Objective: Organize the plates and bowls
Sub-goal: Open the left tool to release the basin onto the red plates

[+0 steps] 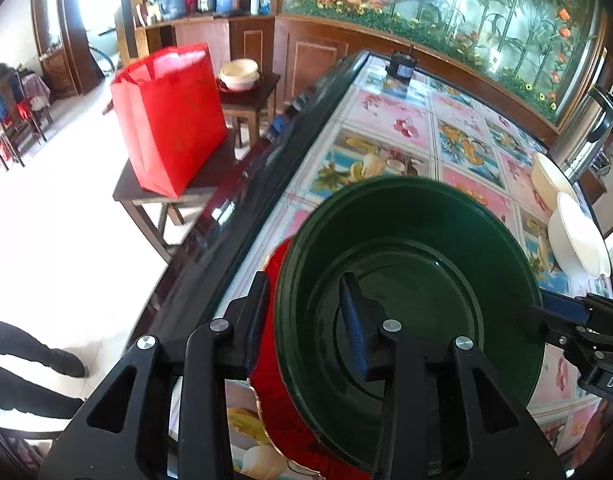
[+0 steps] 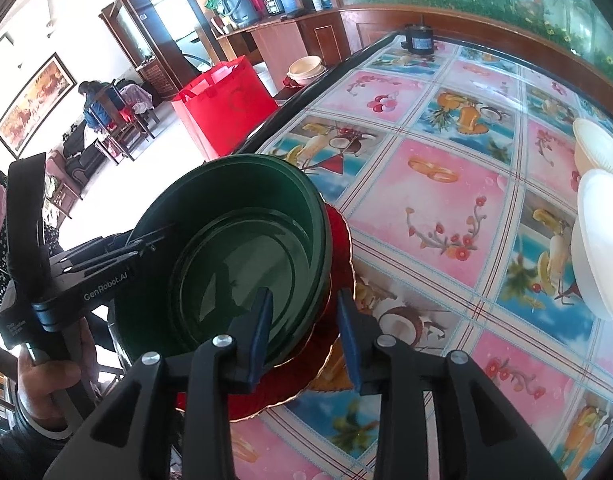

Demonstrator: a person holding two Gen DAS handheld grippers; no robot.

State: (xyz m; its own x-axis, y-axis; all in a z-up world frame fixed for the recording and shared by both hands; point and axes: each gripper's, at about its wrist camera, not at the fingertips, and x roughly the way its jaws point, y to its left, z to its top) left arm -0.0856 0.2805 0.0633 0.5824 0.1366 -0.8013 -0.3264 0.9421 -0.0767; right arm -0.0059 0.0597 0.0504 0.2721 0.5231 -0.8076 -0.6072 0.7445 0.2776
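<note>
The table (image 2: 446, 184) with its fruit-print cloth spreads ahead of both grippers. On it, right under them, a green bowl (image 1: 406, 264) stands on a red plate (image 2: 330, 240). The left gripper (image 1: 306, 320) straddles the bowl's near wall, one finger inside and one outside – its jaws stand a little apart from the wall, not pressing. The right gripper (image 2: 306, 332) straddles the opposite rim the same way, also loose. Two white bowls (image 2: 598, 200) lie far to the right of the right gripper.
</note>
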